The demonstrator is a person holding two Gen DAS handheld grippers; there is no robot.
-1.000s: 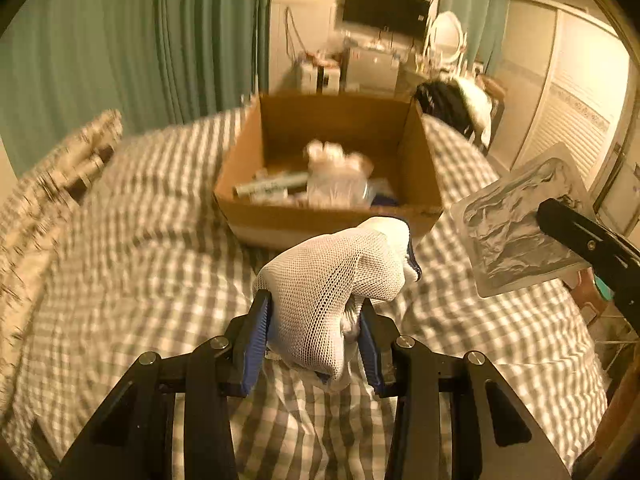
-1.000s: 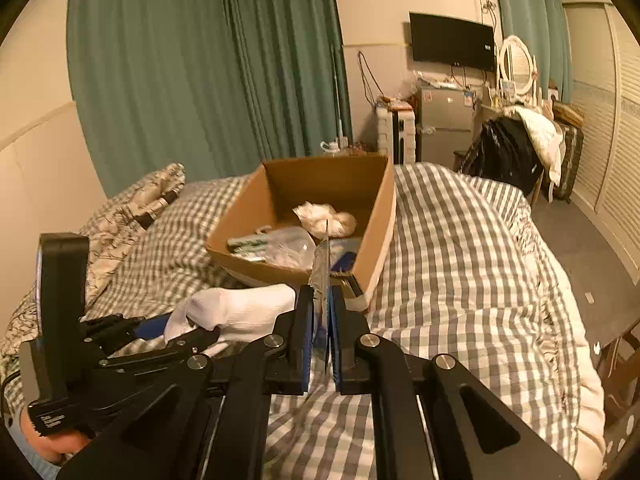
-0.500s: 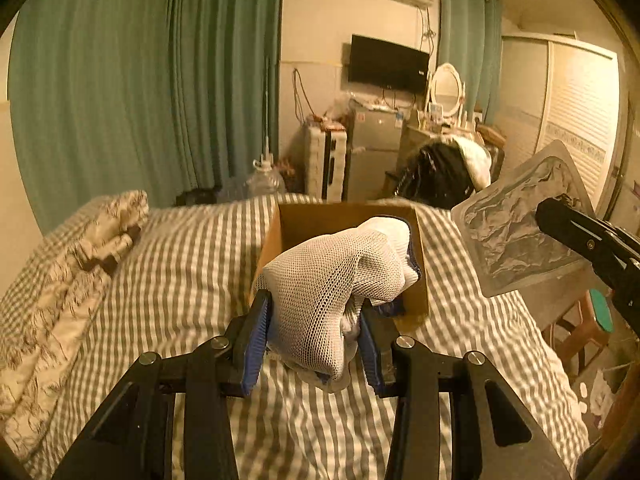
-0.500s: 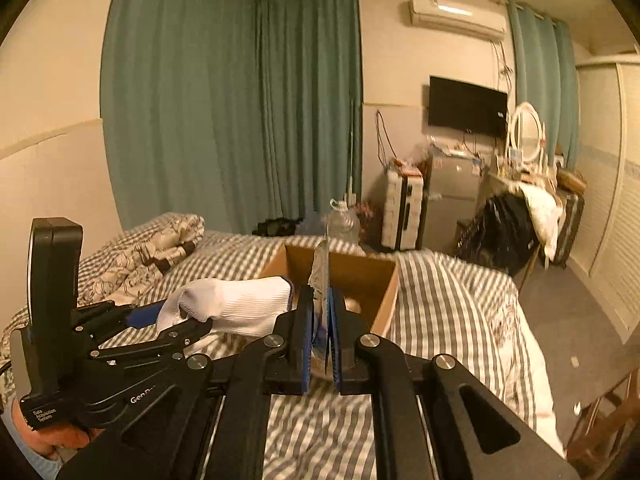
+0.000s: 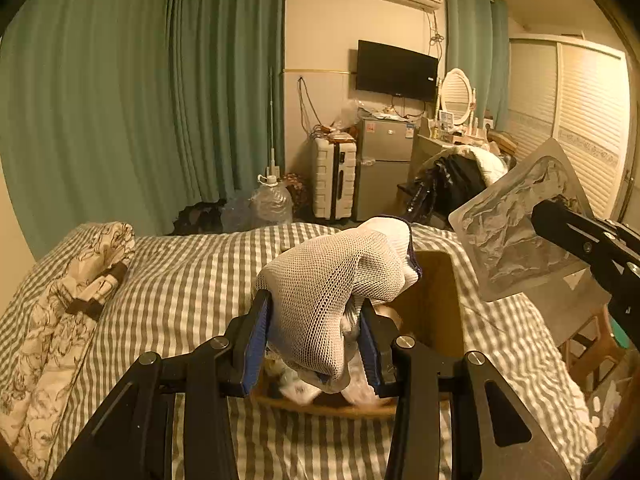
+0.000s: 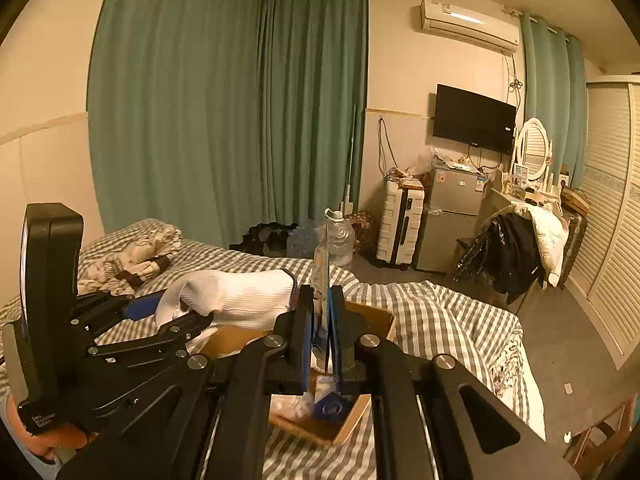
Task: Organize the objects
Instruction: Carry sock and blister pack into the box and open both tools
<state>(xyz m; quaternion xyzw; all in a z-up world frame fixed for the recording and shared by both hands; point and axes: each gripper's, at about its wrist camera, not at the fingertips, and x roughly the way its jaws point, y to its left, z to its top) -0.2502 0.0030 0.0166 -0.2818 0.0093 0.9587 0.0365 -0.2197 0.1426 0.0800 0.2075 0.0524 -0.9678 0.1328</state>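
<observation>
The left tongs [image 5: 314, 340] clamp a white mesh glove [image 5: 332, 276], partly closed around its bulk. The right tongs [image 6: 320, 336] are pinched fully shut on a flat foil pouch [image 5: 516, 228], held edge-on and upright. The cardboard box [image 5: 436, 300] on the bed [image 5: 192, 276] lies directly ahead of and below both tongs, its opening beneath both tips, neither clearly closer.

Cardboard box [image 5: 438, 304] interior – mostly hidden behind sock [image 5: 332, 280].
</observation>
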